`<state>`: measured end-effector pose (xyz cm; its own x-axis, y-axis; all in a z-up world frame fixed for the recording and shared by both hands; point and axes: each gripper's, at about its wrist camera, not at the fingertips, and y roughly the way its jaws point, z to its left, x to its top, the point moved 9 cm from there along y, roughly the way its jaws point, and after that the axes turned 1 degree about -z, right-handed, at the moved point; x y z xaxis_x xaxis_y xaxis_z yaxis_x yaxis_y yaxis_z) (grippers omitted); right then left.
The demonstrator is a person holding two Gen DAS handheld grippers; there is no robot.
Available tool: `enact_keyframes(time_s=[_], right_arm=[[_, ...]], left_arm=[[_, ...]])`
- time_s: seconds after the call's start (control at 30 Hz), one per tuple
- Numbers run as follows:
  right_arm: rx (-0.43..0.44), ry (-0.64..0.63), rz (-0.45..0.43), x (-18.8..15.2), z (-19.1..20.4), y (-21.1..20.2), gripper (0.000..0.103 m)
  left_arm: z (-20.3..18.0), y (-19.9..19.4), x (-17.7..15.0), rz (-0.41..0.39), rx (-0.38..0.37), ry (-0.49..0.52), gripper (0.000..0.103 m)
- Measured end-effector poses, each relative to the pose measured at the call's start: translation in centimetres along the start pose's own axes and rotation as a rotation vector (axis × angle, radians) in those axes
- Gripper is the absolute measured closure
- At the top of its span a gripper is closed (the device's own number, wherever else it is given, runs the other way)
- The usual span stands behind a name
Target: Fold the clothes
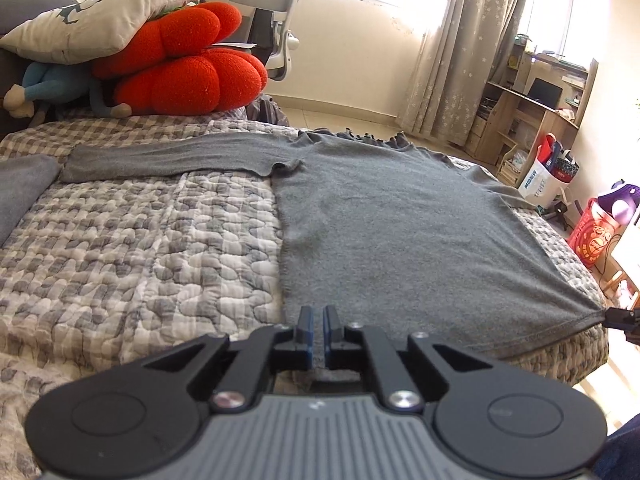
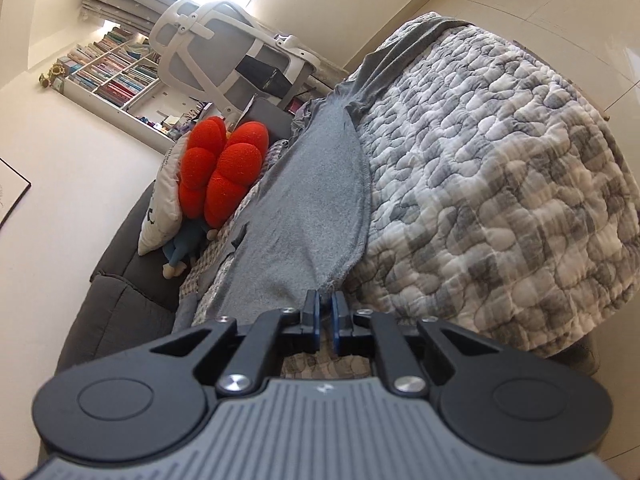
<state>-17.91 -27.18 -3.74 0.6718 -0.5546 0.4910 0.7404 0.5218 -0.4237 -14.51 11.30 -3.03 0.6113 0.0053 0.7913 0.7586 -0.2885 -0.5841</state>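
Observation:
A grey long-sleeved sweater (image 1: pixel 384 216) lies flat on a grey-and-white quilted bed (image 1: pixel 132 240), one sleeve (image 1: pixel 168 156) stretched out to the left. My left gripper (image 1: pixel 319 312) is shut on the sweater's near hem at its left corner. My right gripper (image 2: pixel 326 298) is shut on the other hem corner, which is pulled taut; its tip also shows at the right edge of the left wrist view (image 1: pixel 622 318). In the right wrist view the sweater (image 2: pixel 304 216) runs away along the bed (image 2: pixel 500 184).
Red flower cushions (image 1: pixel 188 60), a white pillow (image 1: pixel 92 20) and a blue plush toy (image 1: pixel 52 84) are piled at the bed's far left. A white office chair (image 1: pixel 276 12), a wooden desk (image 1: pixel 532 112) and bags (image 1: pixel 596 232) stand on the floor beyond the bed.

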Motion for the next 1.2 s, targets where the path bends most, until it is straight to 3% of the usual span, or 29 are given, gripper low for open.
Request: enact_keyframes(time_s=[0.1,0.27,0.47,0.53,0.6,0.67,0.8,1.03,1.2], right_arm=[[-0.106,-0.054,-0.011,0.3,-1.3,0.0,0.087],[-0.031,0.010,-0.076,2.8,-1.6,0.2,0.087],[-0.087,-0.021,-0.119,7.9,-1.8,2.8,0.086],[-0.121,-0.066,-0.138,10.3,-1.7,3.8,0.079],[-0.149,-0.131,-0.147,12.9,-1.5,4.7,0.063],[-0.184,-0.220,-0.148,15.8,-1.2,5.9,0.060],[-0.285,-0.385,-0.125,20.1,-1.6,9.8,0.042],[-0.456,-0.647,-0.040,25.5,-3.2,18.2,0.041],[-0.436,-0.806,0.056,25.0,-2.5,23.2,0.041]], left_arm=[[-1.0,1.2,1.0,-0.006,0.000,0.000,0.097],[-3.5,4.3,3.0,-0.008,-0.008,0.003,0.096],[-6.6,8.0,5.3,-0.010,-0.018,0.006,0.091],[-7.3,9.9,6.0,0.002,0.016,0.010,0.091],[-7.8,12.3,6.5,0.012,0.073,0.026,0.090],[-8.4,14.4,6.8,0.016,0.097,0.046,0.074],[-9.3,16.3,6.7,-0.036,0.097,0.089,0.053],[-8.8,15.5,6.4,-0.091,0.027,0.031,0.047],[-9.0,15.6,6.4,-0.095,0.025,0.037,0.046]])
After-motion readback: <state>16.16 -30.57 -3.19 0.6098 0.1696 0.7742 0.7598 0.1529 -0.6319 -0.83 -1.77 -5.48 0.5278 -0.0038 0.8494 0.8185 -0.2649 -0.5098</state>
